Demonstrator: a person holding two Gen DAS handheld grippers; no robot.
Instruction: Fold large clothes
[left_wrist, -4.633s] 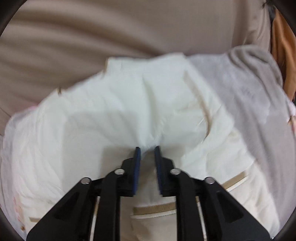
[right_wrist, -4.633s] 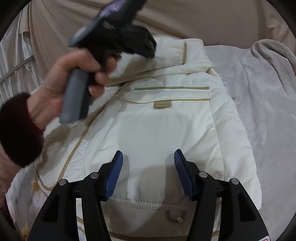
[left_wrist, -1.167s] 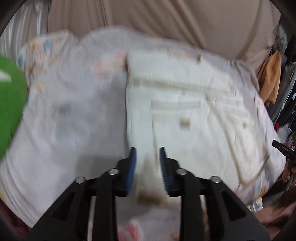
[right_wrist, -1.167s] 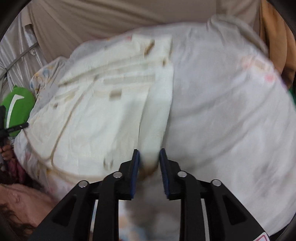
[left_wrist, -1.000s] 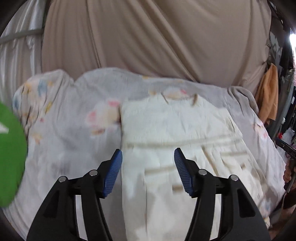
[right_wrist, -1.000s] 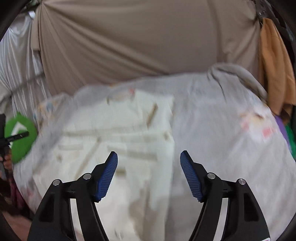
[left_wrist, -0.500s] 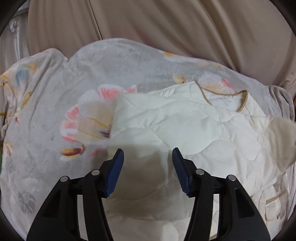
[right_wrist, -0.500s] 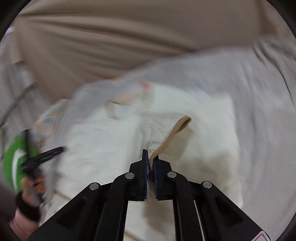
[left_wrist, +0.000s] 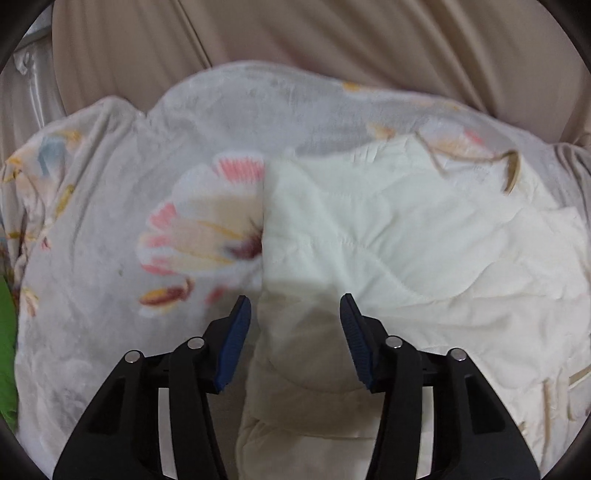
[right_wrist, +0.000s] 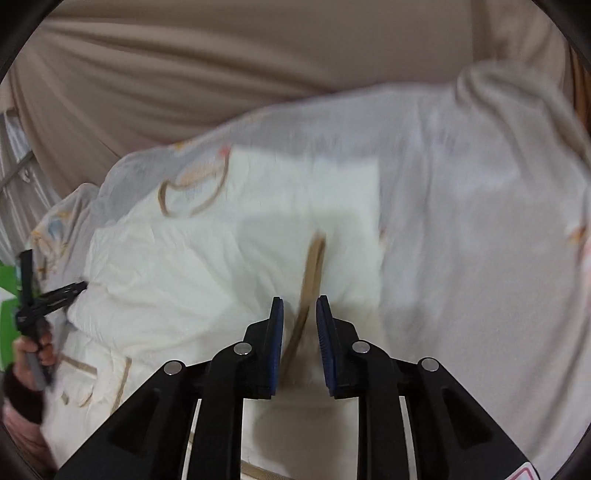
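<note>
Jacket (left_wrist: 406, 240) now nearer; floral blanket (left_wrist: 110, 229), beige curtain (left_wrist: 332, 40) behind

A grey floral blanket (left_wrist: 110, 229), seemingly over a bed, carries a cream quilted jacket (left_wrist: 406, 251)

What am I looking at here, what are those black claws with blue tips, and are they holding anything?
No robot here: a person holds a two-finger tool in each hand, and a fisheye camera on each tool looks forward along its fingers. One picture is from the left tool, one from the right.

Below lies a cream quilted jacket with tan trim, partly folded, on a pale flowered blanket; a beige curtain hangs behind.

The left gripper is closing over the jacket's folded edge, but its pads stand clear of the cloth. The right gripper is opening, with a tan trim strip in the gap; its pads do not seem to press it. The right view also shows the person's left hand on its tool.
</note>
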